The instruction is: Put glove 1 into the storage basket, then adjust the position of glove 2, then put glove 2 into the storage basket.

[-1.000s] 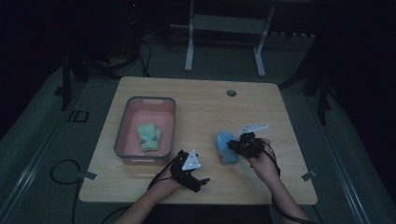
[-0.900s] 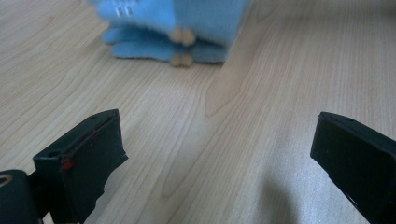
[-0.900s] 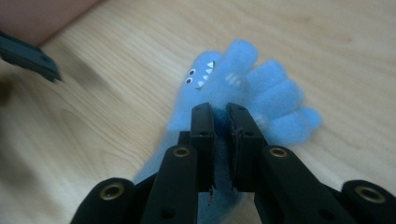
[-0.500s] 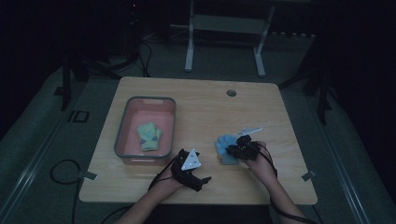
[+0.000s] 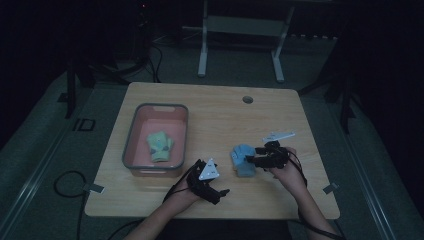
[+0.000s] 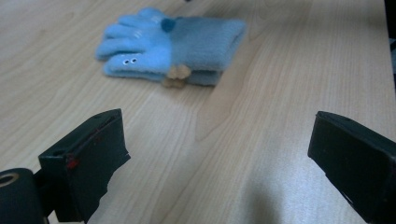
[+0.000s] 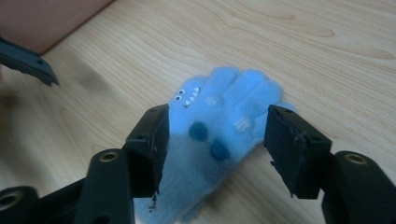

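Note:
A blue monster-face glove (image 5: 243, 159) lies flat on the wooden table (image 5: 210, 115), right of centre. My right gripper (image 5: 251, 160) reaches it from the right. In the right gripper view its jaws have just been opening and stand either side of the glove (image 7: 219, 126), with the pads off the fabric (image 7: 218, 116). My left gripper (image 5: 219, 179) rests near the front edge, left of the glove, wide open and empty (image 6: 217, 140). It faces the glove (image 6: 173, 44), which is folded double on the wood.
A pink bin (image 5: 131, 145) stands at the left of the table with a green glove pair (image 5: 160, 146) inside. Its corner (image 7: 46, 18) shows in the right gripper view. A round cable hole (image 5: 247, 99) sits near the far edge.
The right gripper's jaws have opened around the blue glove, which now lies flat on the table. The right hand shifted slightly. The left hand stayed put.

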`<state>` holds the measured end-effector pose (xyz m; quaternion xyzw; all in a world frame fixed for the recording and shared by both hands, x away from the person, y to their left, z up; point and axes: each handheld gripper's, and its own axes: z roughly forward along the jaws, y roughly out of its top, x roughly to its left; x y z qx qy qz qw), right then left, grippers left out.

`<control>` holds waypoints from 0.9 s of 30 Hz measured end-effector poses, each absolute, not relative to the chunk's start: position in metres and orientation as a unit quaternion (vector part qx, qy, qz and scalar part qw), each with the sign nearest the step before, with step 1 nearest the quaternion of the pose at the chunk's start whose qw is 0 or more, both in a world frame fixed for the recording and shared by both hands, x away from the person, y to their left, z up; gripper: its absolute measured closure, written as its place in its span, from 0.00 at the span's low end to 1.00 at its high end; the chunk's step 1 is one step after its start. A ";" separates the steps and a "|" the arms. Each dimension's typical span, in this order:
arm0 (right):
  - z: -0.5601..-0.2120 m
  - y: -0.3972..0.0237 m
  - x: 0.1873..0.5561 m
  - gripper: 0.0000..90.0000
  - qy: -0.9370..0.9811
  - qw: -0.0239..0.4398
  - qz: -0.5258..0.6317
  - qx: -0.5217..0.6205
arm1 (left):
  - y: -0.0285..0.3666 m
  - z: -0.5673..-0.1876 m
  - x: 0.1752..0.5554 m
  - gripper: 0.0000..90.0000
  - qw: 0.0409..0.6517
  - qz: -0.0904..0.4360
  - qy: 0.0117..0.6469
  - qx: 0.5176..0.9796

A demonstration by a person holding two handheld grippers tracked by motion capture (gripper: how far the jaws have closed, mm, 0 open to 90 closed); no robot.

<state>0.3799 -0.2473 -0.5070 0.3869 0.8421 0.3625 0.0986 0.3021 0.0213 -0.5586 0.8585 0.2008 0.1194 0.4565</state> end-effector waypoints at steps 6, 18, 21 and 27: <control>-0.505 -0.255 0.379 0.30 0.837 0.086 0.379 0.384 | 0.021 -0.559 0.302 0.05 0.457 0.111 0.203 0.859; -0.498 -0.260 0.376 0.37 0.836 0.080 0.400 0.366 | 0.014 -0.561 0.300 0.06 0.451 0.102 0.183 0.868; -0.495 -0.260 0.376 0.43 0.837 0.092 0.400 0.362 | 0.014 -0.562 0.299 0.06 0.450 0.100 0.183 0.868; -0.490 -0.263 0.378 0.51 0.834 0.093 0.403 0.365 | 0.013 -0.558 0.299 0.07 0.453 0.104 0.180 0.867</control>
